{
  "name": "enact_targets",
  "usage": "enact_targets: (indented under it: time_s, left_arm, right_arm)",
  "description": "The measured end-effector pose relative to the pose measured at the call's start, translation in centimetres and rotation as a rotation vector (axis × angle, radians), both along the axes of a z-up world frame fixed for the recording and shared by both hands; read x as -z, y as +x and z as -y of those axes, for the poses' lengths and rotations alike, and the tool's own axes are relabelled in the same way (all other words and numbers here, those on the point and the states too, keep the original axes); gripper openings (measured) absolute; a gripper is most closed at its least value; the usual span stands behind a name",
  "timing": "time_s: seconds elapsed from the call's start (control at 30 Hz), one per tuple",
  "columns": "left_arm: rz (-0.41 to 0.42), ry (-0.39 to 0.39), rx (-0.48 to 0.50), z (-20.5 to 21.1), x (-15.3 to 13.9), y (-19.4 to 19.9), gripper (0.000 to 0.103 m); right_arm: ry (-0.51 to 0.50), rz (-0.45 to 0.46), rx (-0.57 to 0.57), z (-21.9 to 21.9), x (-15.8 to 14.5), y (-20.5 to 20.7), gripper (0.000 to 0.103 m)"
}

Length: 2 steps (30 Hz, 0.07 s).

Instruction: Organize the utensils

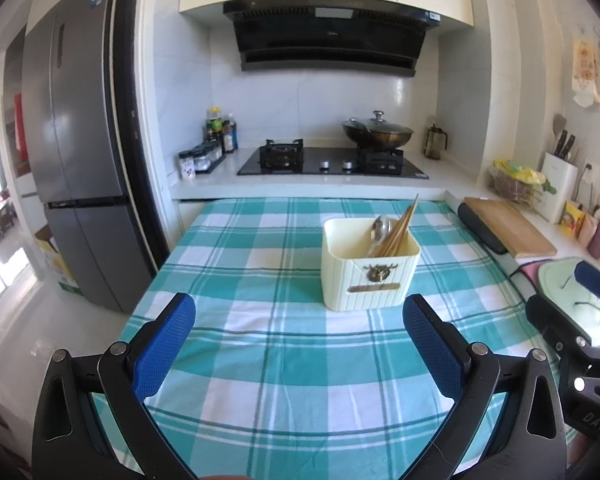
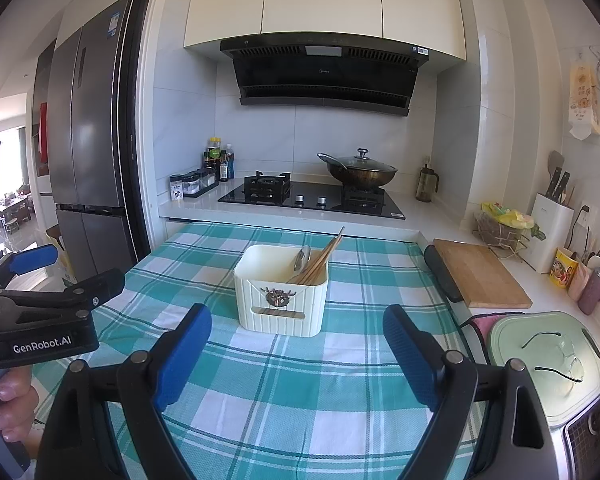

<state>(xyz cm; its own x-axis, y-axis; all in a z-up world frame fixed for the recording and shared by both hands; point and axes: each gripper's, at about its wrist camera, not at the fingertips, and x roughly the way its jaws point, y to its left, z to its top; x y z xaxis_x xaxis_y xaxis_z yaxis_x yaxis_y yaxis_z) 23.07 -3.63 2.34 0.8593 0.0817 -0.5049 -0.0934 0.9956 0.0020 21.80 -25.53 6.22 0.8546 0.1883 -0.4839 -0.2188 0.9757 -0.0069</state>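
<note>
A cream ribbed utensil holder [image 1: 370,270] [image 2: 281,294] stands upright on the teal checked tablecloth [image 1: 280,360] [image 2: 300,392]. Inside it lean wooden chopsticks [image 1: 400,228] [image 2: 320,260] and a metal spoon [image 1: 380,228] [image 2: 302,258]. My left gripper [image 1: 300,316] hovers open above the cloth, short of the holder, with nothing between its blue pads. My right gripper [image 2: 298,330] is also open and empty, just in front of the holder. In the right wrist view the left gripper [image 2: 66,276] shows at the left edge, held by a hand [image 2: 12,404].
A wooden cutting board [image 2: 480,276] lies on the counter to the right, with a pale green lid [image 2: 548,360] nearer me. Behind the table sit a gas hob [image 2: 312,198] with a lidded wok [image 2: 360,170] and seasoning bottles [image 2: 218,164]. A fridge [image 1: 80,152] stands left.
</note>
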Motion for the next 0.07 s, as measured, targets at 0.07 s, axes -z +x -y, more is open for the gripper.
enact_targets:
  time_s: [0.07]
  left_arm:
    - [-0.006,0.007,0.001,-0.10,0.29,0.19,0.103]
  right_arm:
    - [0.002,-0.003,0.001,0.07,0.10,0.01,0.089]
